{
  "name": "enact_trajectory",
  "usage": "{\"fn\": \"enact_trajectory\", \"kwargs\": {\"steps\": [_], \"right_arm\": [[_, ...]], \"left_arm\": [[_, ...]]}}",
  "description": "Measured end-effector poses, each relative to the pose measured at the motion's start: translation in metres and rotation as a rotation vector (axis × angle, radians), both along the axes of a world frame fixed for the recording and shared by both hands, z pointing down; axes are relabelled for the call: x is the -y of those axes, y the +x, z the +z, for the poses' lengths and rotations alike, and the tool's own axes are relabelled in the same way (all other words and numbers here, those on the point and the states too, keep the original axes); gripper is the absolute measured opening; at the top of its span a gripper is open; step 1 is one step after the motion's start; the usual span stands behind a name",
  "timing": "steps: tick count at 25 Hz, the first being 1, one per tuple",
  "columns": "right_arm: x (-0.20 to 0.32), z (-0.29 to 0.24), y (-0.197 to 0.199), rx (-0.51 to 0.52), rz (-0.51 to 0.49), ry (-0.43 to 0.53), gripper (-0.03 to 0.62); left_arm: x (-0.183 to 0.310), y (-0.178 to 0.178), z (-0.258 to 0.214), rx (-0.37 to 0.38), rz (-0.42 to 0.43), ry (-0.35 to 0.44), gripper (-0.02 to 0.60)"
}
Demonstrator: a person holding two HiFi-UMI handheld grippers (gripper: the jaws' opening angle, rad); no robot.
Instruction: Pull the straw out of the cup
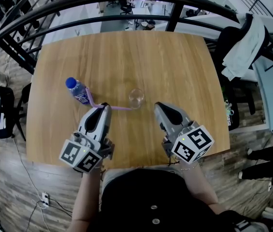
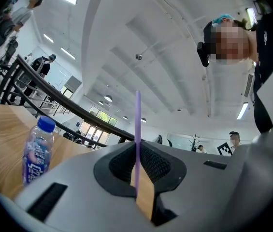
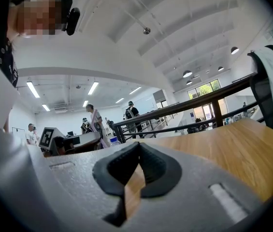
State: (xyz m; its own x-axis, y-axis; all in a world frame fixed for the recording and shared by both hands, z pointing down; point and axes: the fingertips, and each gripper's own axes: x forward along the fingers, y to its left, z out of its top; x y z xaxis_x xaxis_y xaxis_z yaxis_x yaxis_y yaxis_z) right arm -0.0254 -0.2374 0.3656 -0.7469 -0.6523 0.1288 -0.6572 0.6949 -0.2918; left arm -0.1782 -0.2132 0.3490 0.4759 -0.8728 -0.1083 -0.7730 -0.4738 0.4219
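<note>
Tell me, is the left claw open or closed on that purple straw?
Closed on it: in the left gripper view the left gripper pinches the purple straw, which rises from between its jaws.

A bottle (image 1: 79, 92) stands left of the cup (image 1: 136, 98) on the table (image 1: 126, 57).

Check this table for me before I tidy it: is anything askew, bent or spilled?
Only the purple straw stands out. Clamped in the left tongs, it appears sharply bent there: one leg runs level toward the clear cup, the other rises toward the water bottle. No spill shows; cup and bottle stand upright.
</note>
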Motion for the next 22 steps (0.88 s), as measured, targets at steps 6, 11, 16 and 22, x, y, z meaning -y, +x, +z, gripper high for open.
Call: {"fn": "enact_trajectory", "kwargs": {"steps": [6,11,16,22], "right_arm": [[-0.0005,0.0005,-0.0024,-0.002,-0.010,0.002,-0.002],[0.0004,0.0007,-0.0025,-0.009,-0.013,0.005,-0.002],[0.0005,0.0026,-0.0039,-0.014,-0.020,0.005,-0.002],[-0.0001,0.0018,-0.0057,-0.017,-0.017,0.007,-0.002]], "left_arm": [[0.0004,0.0014,0.0016,-0.013,0.011,-0.007,0.040],[0.0020,0.0041,0.0026,-0.011,0.017,-0.013,0.040],[0.0035,0.0048,0.0039,-0.009,0.013,-0.013,0.040],[0.0032,0.0025,0.0032,-0.008,0.014,-0.011,0.040]]}}
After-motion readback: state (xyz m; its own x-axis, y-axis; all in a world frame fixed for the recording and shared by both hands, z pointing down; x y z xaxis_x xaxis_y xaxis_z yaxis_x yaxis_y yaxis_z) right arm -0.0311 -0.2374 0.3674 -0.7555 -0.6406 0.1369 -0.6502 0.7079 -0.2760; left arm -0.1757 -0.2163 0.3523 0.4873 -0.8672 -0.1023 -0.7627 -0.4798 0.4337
